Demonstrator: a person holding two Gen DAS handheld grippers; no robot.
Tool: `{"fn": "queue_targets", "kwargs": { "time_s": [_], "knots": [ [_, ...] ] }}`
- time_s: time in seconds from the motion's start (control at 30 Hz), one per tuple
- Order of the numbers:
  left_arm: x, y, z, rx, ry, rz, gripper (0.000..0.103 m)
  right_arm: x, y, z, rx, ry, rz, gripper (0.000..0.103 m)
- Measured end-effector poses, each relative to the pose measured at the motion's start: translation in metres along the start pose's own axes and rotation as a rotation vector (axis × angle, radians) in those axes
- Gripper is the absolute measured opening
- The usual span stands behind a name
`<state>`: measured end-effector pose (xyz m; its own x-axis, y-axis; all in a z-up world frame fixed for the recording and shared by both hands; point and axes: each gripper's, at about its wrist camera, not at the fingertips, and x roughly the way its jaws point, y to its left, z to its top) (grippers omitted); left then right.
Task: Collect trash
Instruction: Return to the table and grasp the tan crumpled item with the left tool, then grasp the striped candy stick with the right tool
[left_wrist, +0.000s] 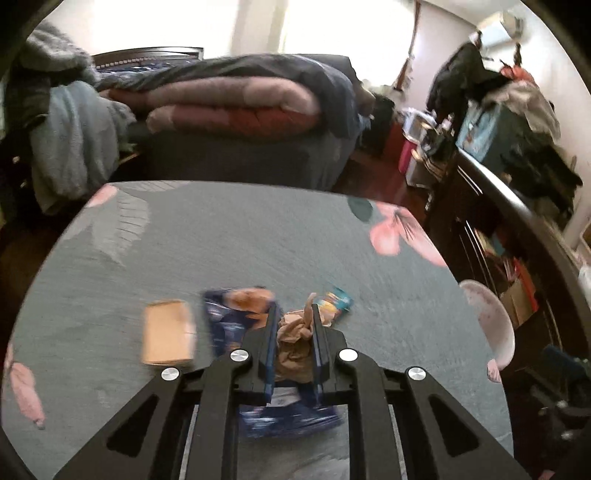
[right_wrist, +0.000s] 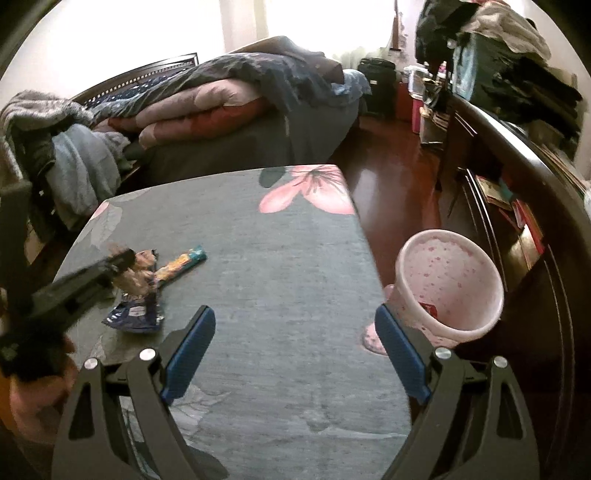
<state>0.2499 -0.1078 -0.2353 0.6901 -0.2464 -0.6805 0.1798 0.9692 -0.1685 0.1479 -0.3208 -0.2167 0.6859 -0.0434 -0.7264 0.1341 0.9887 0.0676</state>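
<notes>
One piece of trash gripped, several more waiting on the worktop (left_wrist: 258, 236).

Judging by the frames, the pick-up step is in hand: the left claw (left_wrist: 294, 314) is clamped on a crumpled brown paper wad (left_wrist: 293, 339), just above a blue snack wrapper (left_wrist: 236, 325) lying under its fingers. A small cardboard box (left_wrist: 166, 336) sits to that claw's left and a striped candy wrapper (left_wrist: 336, 301) just ahead on its right. The right claw (right_wrist: 293, 328) hovers wide apart and empty, with the pink bin (right_wrist: 448, 284) on the floor just off its right finger, below the worktop edge. Next, the wad likely needs lifting clear and carrying rightward over the bin's rim before letting go.
</notes>
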Motion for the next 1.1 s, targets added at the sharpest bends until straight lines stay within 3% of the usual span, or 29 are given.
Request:
{"fn": "queue_targets", "kwargs": {
  "time_s": [0.37, 0.7, 0.9, 1.1],
  "knots": [
    [-0.023, 0.038, 0.006, -0.092, -0.029, 0.012, 0.016, 0.010, 0.038, 0.005, -0.022, 0.038, 0.068, 0.089],
    [-0.038, 0.079, 0.006, -0.207, -0.041, -0.001, 0.016, 0.015, 0.050, 0.012, 0.039, 0.058, 0.125, 0.089],
    [-0.055, 0.113, 0.005, -0.257, -0.086, 0.044, 0.017, 0.049, 0.071, 0.028, -0.032, 0.061, 0.104, 0.089],
    [-0.052, 0.132, -0.009, -0.273, -0.060, 0.081, 0.017, 0.095, 0.100, 0.025, -0.172, 0.093, 0.082, 0.089]
  ]
}}
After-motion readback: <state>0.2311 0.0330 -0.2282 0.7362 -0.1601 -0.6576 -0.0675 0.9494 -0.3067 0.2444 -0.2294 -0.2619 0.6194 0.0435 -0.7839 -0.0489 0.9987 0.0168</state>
